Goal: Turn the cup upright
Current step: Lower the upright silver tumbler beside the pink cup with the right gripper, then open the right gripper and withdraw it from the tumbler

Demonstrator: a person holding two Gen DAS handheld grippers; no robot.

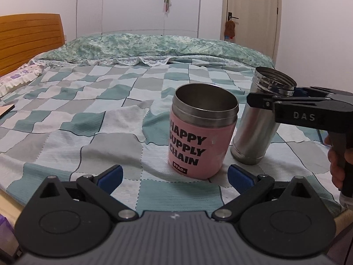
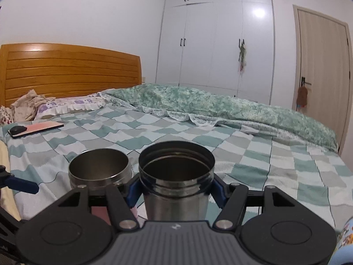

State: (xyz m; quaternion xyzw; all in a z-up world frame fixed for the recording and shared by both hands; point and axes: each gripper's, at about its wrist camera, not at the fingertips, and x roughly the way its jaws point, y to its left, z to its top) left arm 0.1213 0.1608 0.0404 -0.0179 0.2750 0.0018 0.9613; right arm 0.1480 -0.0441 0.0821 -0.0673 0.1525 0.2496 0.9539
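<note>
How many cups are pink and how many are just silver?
Pink cup: 1
Silver cup: 1
Total: 2

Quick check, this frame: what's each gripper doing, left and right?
Left gripper: open, holding nothing, just short of the pink cup.
Right gripper: closed around the steel flask below its rim, flask standing mouth-up on the bed.

Soft, even indoor light; glare on the wardrobe [image 2: 258, 13]; fisheye bending, dark corners.
</note>
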